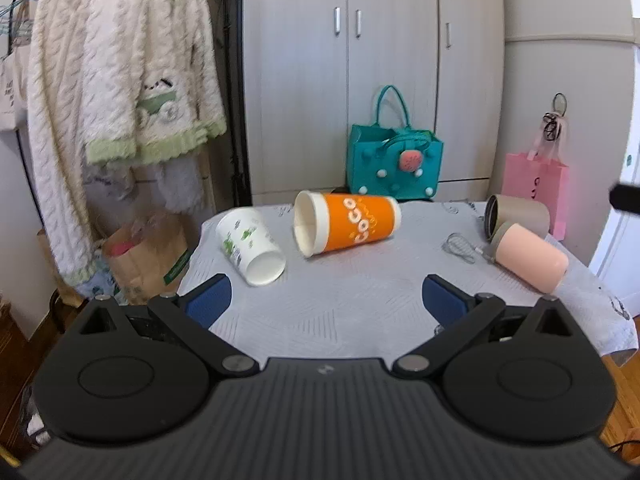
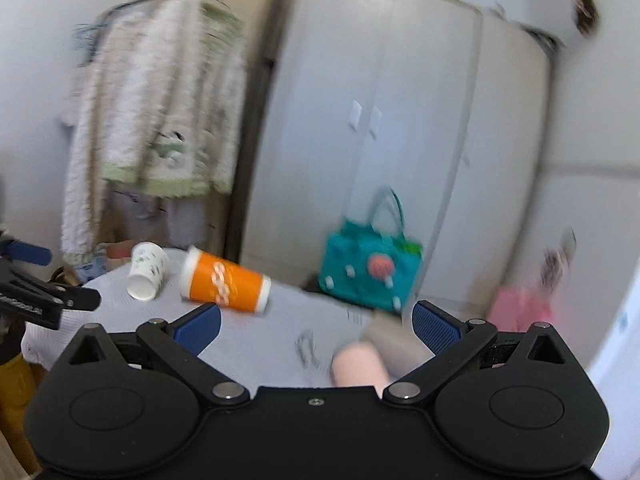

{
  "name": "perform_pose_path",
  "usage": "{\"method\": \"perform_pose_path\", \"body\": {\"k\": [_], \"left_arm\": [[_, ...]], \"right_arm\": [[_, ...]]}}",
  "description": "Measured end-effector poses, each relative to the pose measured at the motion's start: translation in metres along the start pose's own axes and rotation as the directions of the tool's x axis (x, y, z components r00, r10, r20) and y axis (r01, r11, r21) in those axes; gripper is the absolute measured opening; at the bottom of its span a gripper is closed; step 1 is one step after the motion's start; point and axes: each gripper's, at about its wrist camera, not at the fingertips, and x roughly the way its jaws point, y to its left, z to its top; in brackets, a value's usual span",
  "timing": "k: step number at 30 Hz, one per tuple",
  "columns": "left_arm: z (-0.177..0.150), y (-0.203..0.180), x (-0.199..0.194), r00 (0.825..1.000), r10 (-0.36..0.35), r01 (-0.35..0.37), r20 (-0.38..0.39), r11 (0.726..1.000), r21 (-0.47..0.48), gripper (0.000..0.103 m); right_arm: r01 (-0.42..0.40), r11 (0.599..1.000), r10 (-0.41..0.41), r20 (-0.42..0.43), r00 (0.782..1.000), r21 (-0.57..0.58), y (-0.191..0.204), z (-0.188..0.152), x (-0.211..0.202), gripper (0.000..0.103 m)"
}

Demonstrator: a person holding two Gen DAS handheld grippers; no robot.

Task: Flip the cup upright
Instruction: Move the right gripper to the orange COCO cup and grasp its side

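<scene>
Several cups lie on their sides on the grey-clothed table (image 1: 340, 304). An orange cup (image 1: 348, 224) lies at the middle back, mouth to the left. A white cup with green print (image 1: 250, 246) lies left of it, mouth toward me. A pink cup (image 1: 530, 258) and a beige cup (image 1: 518, 214) lie at the right. My left gripper (image 1: 326, 300) is open and empty, short of the cups. My right gripper (image 2: 316, 322) is open and empty, above the pink cup (image 2: 360, 364). The right wrist view is blurred; it shows the orange cup (image 2: 228, 280) and white cup (image 2: 146, 270).
A small wire whisk (image 1: 460, 246) lies by the pink cup. A teal bag (image 1: 394, 162) and a pink bag (image 1: 536, 188) stand behind the table by a wardrobe (image 1: 360, 60). Clothes (image 1: 120, 80) hang at the left above a paper bag (image 1: 148, 256).
</scene>
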Motion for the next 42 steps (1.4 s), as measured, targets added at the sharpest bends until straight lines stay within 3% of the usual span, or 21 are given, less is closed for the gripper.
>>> {"method": "perform_pose_path", "body": {"k": [2,4,9,16,19,25,29,33,38,42], "left_arm": [[0.004,0.002,0.005,1.0,-0.02,0.02,-0.005,1.0,-0.001,0.103],[0.009,0.005,0.01,0.999,-0.036,0.036,-0.005,0.999,-0.015,0.103],[0.025,0.015,0.028,0.997,-0.08,0.079,-0.009,0.996,-0.047,0.103],[0.047,0.031,0.067,0.993,-0.114,0.108,-0.039,0.987,-0.119,0.102],[0.052,0.039,0.086,0.99,-0.133,0.123,-0.056,0.979,-0.16,0.101],[0.056,0.048,0.119,0.981,-0.173,0.152,-0.085,0.966,-0.207,0.101],[0.056,0.049,0.135,0.979,-0.171,0.143,-0.109,0.963,-0.227,0.1],[0.054,0.056,0.145,0.971,-0.198,0.157,-0.132,0.95,-0.269,0.1],[0.052,0.058,0.149,0.967,-0.213,0.168,-0.141,0.946,-0.278,0.1],[0.052,0.064,0.15,0.968,-0.206,0.157,-0.142,0.942,-0.296,0.1]], "right_arm": [[-0.096,0.995,0.095,-0.019,0.995,-0.03,-0.014,0.011,0.013,0.103],[-0.22,0.975,0.22,-0.037,0.975,-0.01,-0.028,0.022,0.029,0.103],[-0.462,0.886,0.454,-0.143,0.88,-0.033,-0.038,0.045,0.086,0.103],[-0.58,0.8,0.524,-0.293,0.8,-0.154,-0.012,0.059,0.153,0.103],[-0.602,0.76,0.51,-0.349,0.786,-0.245,0.003,0.058,0.178,0.103],[-0.677,0.686,0.553,-0.415,0.723,-0.265,0.028,0.066,0.223,0.103],[-0.7,0.628,0.55,-0.443,0.708,-0.34,0.049,0.063,0.247,0.103],[-0.717,0.599,0.548,-0.471,0.692,-0.357,0.059,0.05,0.267,0.102],[-0.71,0.547,0.514,-0.491,0.703,-0.444,0.073,0.033,0.282,0.102],[-0.71,0.547,0.516,-0.489,0.703,-0.444,0.076,0.034,0.292,0.101]]}}
